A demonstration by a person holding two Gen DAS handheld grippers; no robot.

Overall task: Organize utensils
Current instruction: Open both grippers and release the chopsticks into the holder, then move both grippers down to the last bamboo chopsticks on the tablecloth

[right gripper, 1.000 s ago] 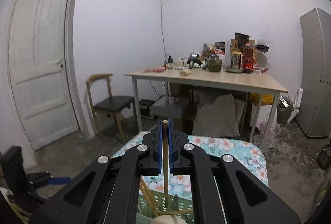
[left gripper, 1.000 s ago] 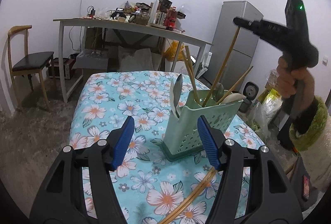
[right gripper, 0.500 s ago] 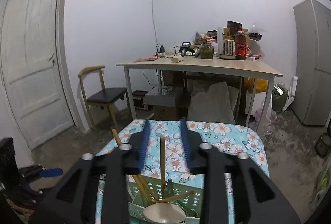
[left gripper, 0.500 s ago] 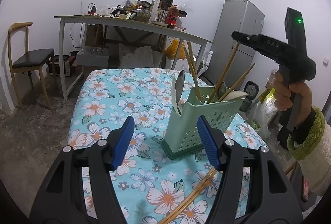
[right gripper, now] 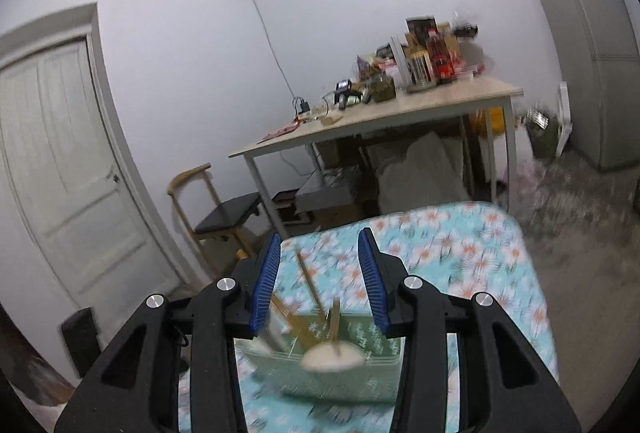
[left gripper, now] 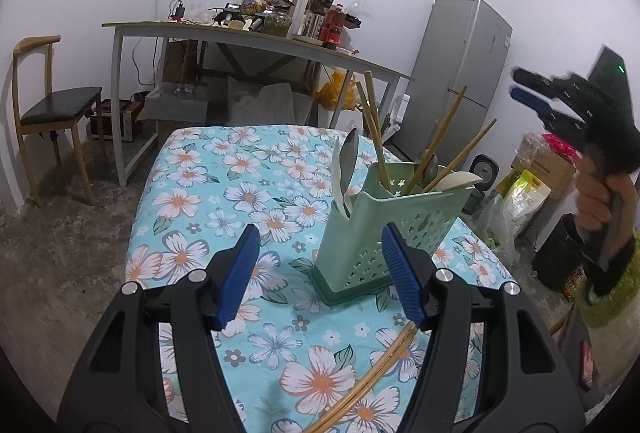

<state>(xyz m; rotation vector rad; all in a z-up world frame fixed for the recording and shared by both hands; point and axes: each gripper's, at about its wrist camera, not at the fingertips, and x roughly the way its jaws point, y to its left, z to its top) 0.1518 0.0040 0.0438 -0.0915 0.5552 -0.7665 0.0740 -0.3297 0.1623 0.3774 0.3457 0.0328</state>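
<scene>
The green utensil holder (left gripper: pixel 384 233) stands upright on the flower-patterned desk (left gripper: pixel 224 169), toward its right side, with several wooden chopsticks (left gripper: pixel 374 129) leaning out of its taller back compartment beside a pale spoon (left gripper: pixel 456 180), and two more spoons (left gripper: pixel 346 169) standing in the lower front pocket. The left hand-held gripper (left gripper: pixel 320 273) hangs low over the near part of the desk, its blue pads spread wide and holding nothing, with the holder just ahead of its right finger. A loose pair of chopsticks (left gripper: pixel 372 373) lies on the cloth under that finger, apart from the holder. The right hand-held gripper (right gripper: pixel 318 273) is up above the holder, its pads also parted and empty; its view is blurred. From the left camera it appears off to the right (left gripper: pixel 532 93), well clear of the desk.
</scene>
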